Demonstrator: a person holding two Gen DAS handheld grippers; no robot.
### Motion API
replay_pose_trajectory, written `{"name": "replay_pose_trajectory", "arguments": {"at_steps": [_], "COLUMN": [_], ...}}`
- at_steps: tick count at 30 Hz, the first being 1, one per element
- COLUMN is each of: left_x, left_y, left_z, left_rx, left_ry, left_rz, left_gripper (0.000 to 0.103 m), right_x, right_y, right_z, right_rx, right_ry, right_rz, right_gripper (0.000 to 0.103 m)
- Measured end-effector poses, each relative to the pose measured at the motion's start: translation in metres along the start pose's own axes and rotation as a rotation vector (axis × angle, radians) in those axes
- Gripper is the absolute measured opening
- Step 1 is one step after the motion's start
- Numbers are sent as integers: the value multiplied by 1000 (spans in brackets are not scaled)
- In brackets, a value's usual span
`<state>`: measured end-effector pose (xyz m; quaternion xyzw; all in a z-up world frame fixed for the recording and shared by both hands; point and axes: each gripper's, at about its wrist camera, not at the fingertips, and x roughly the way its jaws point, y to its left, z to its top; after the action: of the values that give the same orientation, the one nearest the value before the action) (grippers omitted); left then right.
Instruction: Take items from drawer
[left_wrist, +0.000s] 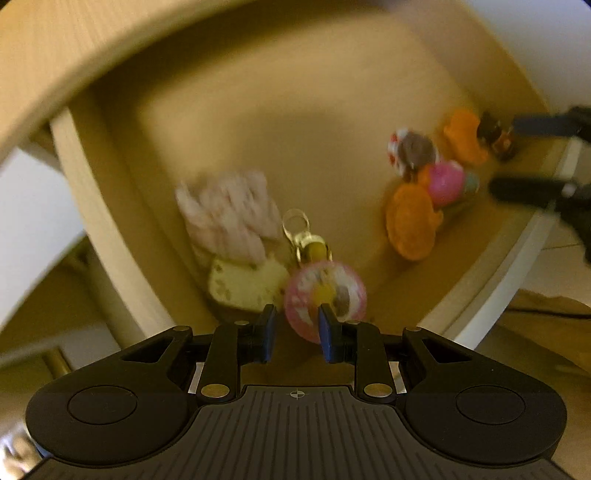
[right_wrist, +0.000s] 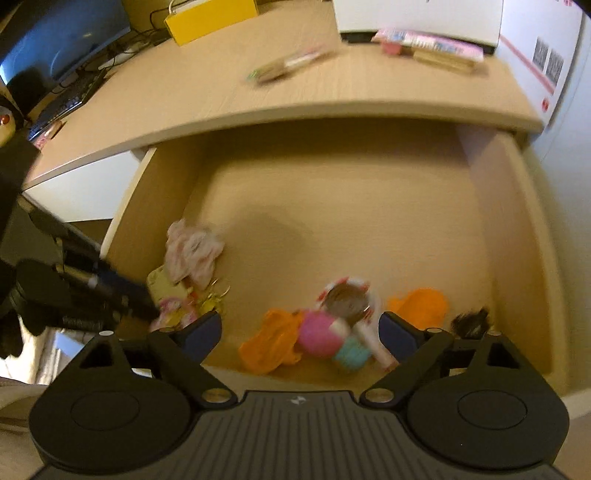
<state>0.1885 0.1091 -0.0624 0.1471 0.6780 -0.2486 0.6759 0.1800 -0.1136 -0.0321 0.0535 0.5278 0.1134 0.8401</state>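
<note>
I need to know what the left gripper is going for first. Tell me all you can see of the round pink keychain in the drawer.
The pink keychain is a flat round disc, glossy like plastic, pink with white, yellow and brown markings too blurred to read. A gold clasp and a clear ring lead off its top. It lies on the drawer floor near the front left corner, beside a cream charm and a pale pink cloth. The left gripper is open just short of it, one fingertip overlapping its edge; contact cannot be told.

A pale wood worktop (right_wrist: 207, 107) fills the upper frame, with a dark monitor (right_wrist: 62, 37) at upper left, a yellow box (right_wrist: 210, 16) beside it, and a white wall (right_wrist: 576, 122) at right under warm, dim light.
</note>
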Motion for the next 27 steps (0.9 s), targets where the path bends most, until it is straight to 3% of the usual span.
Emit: {"name": "replay_pose_trajectory", "arguments": {"at_steps": [4, 6, 7, 10, 12, 18, 27], "left_x": [8, 15, 17, 21, 25, 16, -1], "left_y": [-2, -1, -2, -13, -22, -33, -27], "left_z": [4, 13, 17, 29, 35, 33, 31], "left_rx": [33, -3, -15, -30, -21, 20, 3], "left_ry": [71, 78, 67, -23, -83, -171, -169], "left_rz": [8, -38, -51, -63, -25, -19, -1], "left_gripper": [24, 45, 48, 44, 40, 40, 40], "right_x": [-1, -1, -2, -4, -5, -2, 7], "right_y": [-16, -26, -30, -41, -47, -60, -57], "right_z": [14, 19, 20, 20, 19, 14, 20], "right_rx": [-1, 23, 30, 50, 57, 60, 11], "right_ry": [-20, -24, -28, -37, -35, 8, 39], "right_rz": [-52, -76, -82, -122, -142, -182, -156], "right_gripper": [93, 93, 93, 93, 93, 93, 93]}}
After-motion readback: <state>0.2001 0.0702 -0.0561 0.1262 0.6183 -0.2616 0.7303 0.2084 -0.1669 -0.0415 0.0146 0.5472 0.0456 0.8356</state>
